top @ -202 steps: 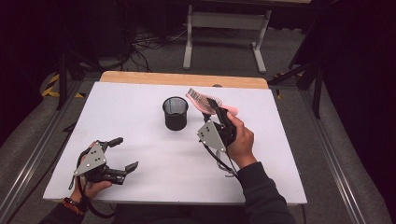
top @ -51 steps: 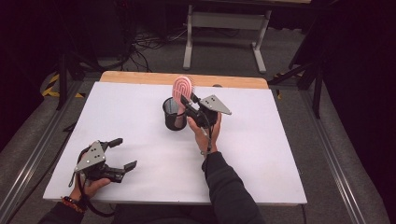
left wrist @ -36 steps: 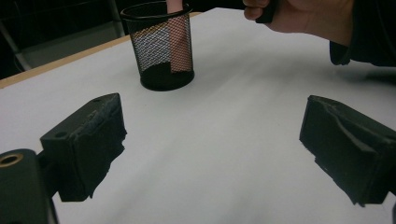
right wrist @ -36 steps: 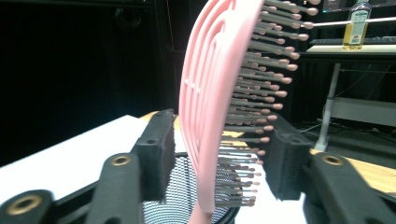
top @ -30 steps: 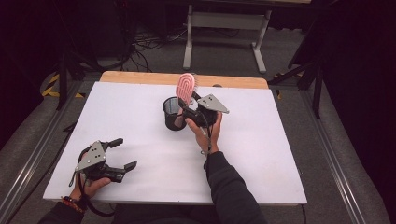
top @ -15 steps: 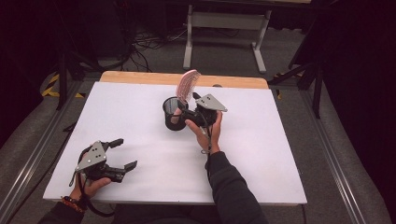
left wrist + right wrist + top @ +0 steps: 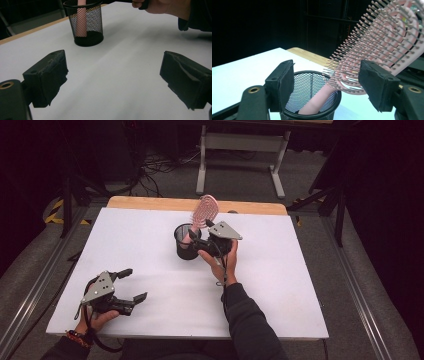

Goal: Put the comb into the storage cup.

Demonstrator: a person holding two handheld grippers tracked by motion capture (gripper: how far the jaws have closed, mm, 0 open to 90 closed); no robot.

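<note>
The pink hairbrush (image 7: 202, 215) stands with its handle down inside the black mesh cup (image 7: 186, 242), and its bristled head leans out over the rim, tilted to the far right side of the cup. This cup sits on the white table top (image 7: 150, 250), a little behind the middle, well apart from your left hand.

Your right gripper (image 7: 201, 236) is just beside the cup, on its right, and your hand holds it at the height of the rim. In the right gripper view the jaws have just been opening — the brush (image 7: 372, 47) is between them, but the pads do not press on it; one pad stands at the left of the cup (image 7: 312, 100) and the other in front of the bristles.

Your left gripper (image 7: 131, 285) rests low at the near left corner of the table. Its jaws are wide apart with only bare table between them, and in the left gripper view you see the cup (image 7: 86, 23) far ahead with the pink handle (image 7: 81, 21) inside.
</note>
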